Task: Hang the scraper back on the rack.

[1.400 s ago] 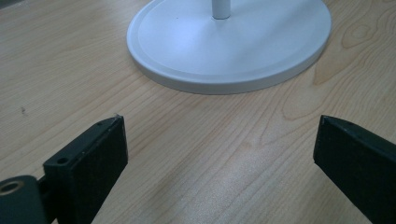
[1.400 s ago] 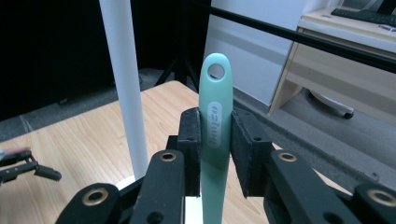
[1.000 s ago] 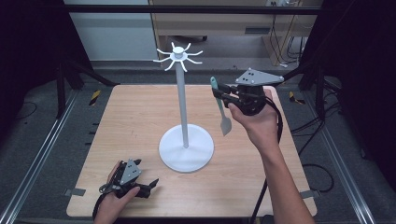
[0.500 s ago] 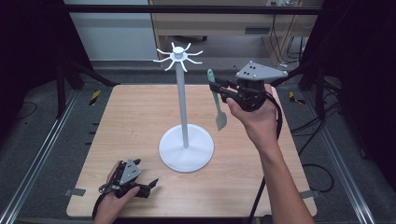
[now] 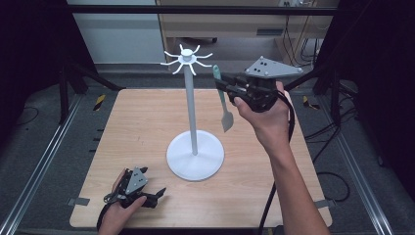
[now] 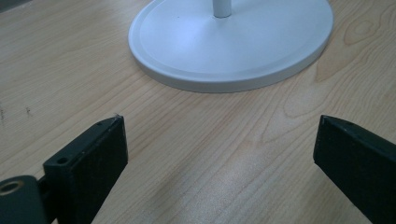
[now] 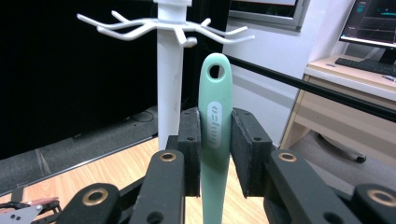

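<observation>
High view: my right hand-held gripper (image 5: 226,87), clamped on the green spatula (image 5: 223,100), has moved up & closer to the hook stand (image 5: 192,103) vs 1 s ago, prob lining up to hang it. Left hand-held gripper (image 5: 155,195) sits open on the table (image 5: 137,122).

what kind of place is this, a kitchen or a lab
Probably a lab or recording workspace, not a kitchen: a wooden table inside a metal frame, a desk with monitor and keyboard, loose cables on the floor.
</observation>
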The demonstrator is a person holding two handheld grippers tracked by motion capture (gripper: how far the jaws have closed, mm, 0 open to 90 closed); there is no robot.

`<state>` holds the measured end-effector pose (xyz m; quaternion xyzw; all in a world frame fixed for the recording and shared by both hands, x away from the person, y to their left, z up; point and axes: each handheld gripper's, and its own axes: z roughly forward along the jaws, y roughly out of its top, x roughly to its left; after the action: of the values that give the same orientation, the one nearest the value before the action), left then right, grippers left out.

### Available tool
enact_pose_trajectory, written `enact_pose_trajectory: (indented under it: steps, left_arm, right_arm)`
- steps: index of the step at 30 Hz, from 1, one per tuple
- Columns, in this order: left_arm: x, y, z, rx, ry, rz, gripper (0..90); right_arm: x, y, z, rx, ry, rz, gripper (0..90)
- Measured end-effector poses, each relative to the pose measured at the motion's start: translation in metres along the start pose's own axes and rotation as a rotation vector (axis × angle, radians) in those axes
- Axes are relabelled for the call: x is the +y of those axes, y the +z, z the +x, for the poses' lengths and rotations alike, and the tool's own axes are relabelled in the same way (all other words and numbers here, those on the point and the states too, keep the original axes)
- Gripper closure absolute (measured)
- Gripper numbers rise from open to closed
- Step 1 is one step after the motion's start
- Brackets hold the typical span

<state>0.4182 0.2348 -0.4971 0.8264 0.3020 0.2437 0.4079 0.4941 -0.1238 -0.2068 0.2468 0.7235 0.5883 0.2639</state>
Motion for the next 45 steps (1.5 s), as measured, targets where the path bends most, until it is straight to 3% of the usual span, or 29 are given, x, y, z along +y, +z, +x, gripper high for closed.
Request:
enact_pose_trajectory:
  steps: [13,27,40,45]
  left_arm:
    - [0.000,0.000,0.000,-0.001,0.001,0.002,2.5]
    - [0.000,0.000,-0.001,-0.001,0.002,0.003,2.5]
    - [0.000,0.001,0.000,-0.002,0.001,0.005,2.5]
    - [-0.001,0.000,0.001,0.002,-0.001,0.003,2.5]
  right_arm:
    - [0.010,-0.005,0.007,0.020,-0.017,-0.030,74.4]
    - [0.010,0.006,0.007,0.045,-0.011,-0.007,74.3]
    - [0.006,0.013,0.005,0.070,0.010,-0.024,73.6]
    - [0.001,0.004,0.006,0.029,-0.017,-0.027,59.2]
